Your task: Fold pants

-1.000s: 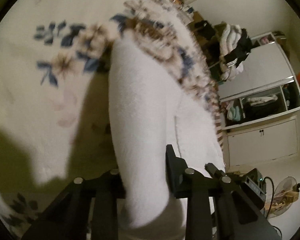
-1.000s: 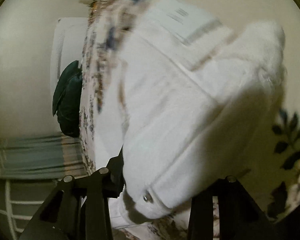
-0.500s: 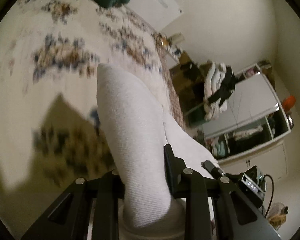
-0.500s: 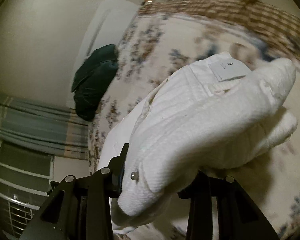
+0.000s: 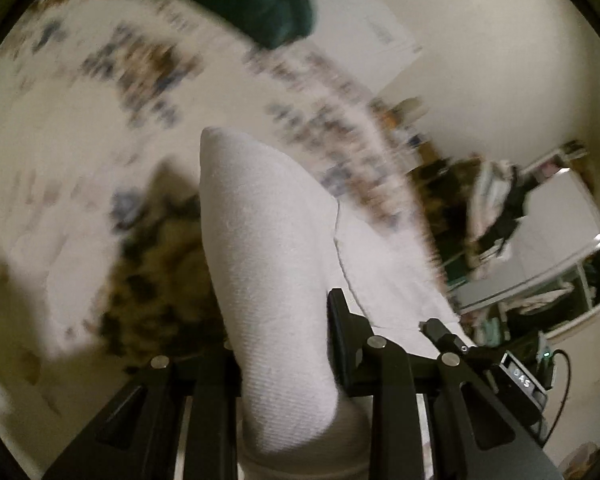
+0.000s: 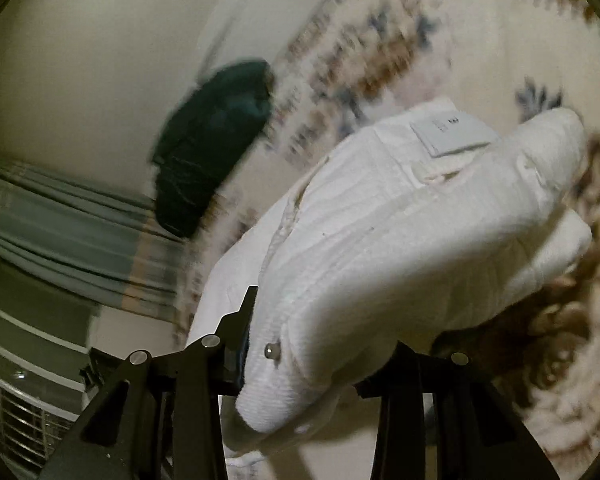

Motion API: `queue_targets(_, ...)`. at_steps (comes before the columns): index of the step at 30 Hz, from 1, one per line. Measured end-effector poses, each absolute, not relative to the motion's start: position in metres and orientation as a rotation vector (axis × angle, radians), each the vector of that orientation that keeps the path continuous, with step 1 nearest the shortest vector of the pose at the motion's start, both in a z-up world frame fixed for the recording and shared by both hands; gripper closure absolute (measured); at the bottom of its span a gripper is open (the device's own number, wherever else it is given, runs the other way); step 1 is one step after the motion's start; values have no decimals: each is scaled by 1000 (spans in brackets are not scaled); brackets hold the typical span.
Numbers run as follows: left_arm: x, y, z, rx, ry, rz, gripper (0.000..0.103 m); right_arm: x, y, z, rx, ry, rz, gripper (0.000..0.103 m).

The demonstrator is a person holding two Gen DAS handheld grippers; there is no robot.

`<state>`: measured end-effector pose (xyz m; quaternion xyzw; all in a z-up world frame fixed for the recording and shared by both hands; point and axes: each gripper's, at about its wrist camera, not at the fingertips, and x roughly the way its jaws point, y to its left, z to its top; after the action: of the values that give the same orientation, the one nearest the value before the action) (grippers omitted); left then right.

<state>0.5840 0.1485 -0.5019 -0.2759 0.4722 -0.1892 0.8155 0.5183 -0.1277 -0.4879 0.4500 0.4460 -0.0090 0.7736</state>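
Observation:
The white pants [image 5: 268, 248] hang between both grippers above a floral bedspread [image 5: 80, 128]. My left gripper [image 5: 284, 344] is shut on a thick fold of the leg end, which bulges up between the jaws. My right gripper [image 6: 320, 340] is shut on the waistband end of the pants [image 6: 400, 240], near a metal button [image 6: 270, 350]; a white label [image 6: 452, 130] shows inside the waist. The cloth is lifted off the bed [image 6: 400, 40] and casts a dark shadow under it.
A dark green pillow [image 5: 260, 4] [image 6: 212, 140] lies at the head of the bed. A wardrobe with a mirror [image 5: 572, 240] and piled clothes [image 5: 496, 200] stand at right in the left wrist view. Curtains [image 6: 60, 232] and a white appliance grille [image 6: 24, 408] are at left in the right wrist view.
Both grippers have lifted and swung with the pants toward the head of the bed; the green pillow came into the left wrist view and the views tilted up. Both grips stayed shut.

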Motion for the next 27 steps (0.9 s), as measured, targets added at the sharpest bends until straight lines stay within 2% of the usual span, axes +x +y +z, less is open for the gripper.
queue_targets(2, 580, 154, -542, -577, 1120, -371, 79, 516, -125, -517, 963, 1099, -62, 58)
queue_targets(3, 575, 156, -552, -574, 1149, -367, 71, 510, -124, -530, 927, 1189, -91, 53)
queue_targets(6, 550, 165, -562, -559, 1165, -368, 57, 486, -130, -521, 865, 1208, -95, 46)
queue_targets(13, 516, 165, -537, -394, 1150, -241, 53, 479, -127, -500, 684, 1287, -179, 45)
queue_targets(16, 518, 150, -520, -288, 1161, -183, 54, 492, -112, -474, 516, 1298, -224, 40)
queue_targets(17, 518, 147, -514, -258, 1158, -164, 54, 494, -108, -463, 459, 1291, -249, 34)
queue_targets(18, 517, 142, -505, -223, 1147, -138, 51, 494, -102, -449, 375, 1273, -280, 22)
queue_targets(19, 515, 137, -496, -187, 1137, -113, 46, 494, -100, -437, 334, 1260, -294, 16)
queue_targets(20, 514, 134, -490, -166, 1131, -102, 30, 493, -98, -428, 287, 1254, -312, 4)
queue_targets(21, 512, 131, -483, -151, 1122, -89, 13, 491, -97, -419, 231, 1245, -334, 0)
queue_targets(23, 506, 128, -470, -129, 1097, -72, 7, 486, -94, -397, 144, 1217, -363, 0)
queue_targets(27, 496, 113, -440, -81, 1067, -18, 5, 468, -94, -356, 107, 1173, -386, 0)
